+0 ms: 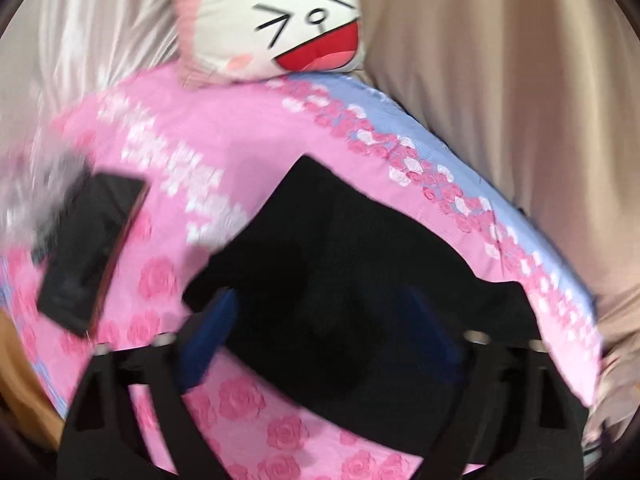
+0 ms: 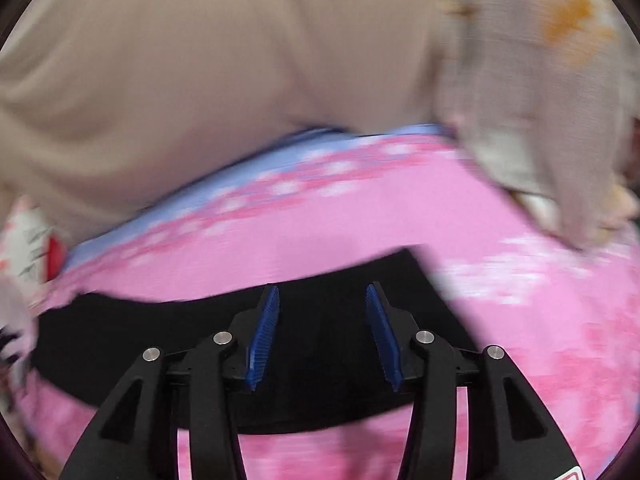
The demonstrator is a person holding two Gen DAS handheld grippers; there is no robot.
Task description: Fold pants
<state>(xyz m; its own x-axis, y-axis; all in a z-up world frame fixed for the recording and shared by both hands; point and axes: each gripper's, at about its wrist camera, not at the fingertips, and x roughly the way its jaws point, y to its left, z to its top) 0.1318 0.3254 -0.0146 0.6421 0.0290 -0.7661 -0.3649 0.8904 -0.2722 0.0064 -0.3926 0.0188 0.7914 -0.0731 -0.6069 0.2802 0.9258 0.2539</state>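
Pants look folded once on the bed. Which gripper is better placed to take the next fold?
Probably left. The left gripper is open wide, straddling the black pants; the right gripper is open narrower, above their edge, its view blurred.

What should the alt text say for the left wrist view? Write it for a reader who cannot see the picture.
Black pants lie folded on a pink rose-print bedspread, with the open left gripper above them, holding nothing. A dark phone lies on the left, and a white cartoon-face pillow sits at the far end before beige curtains.
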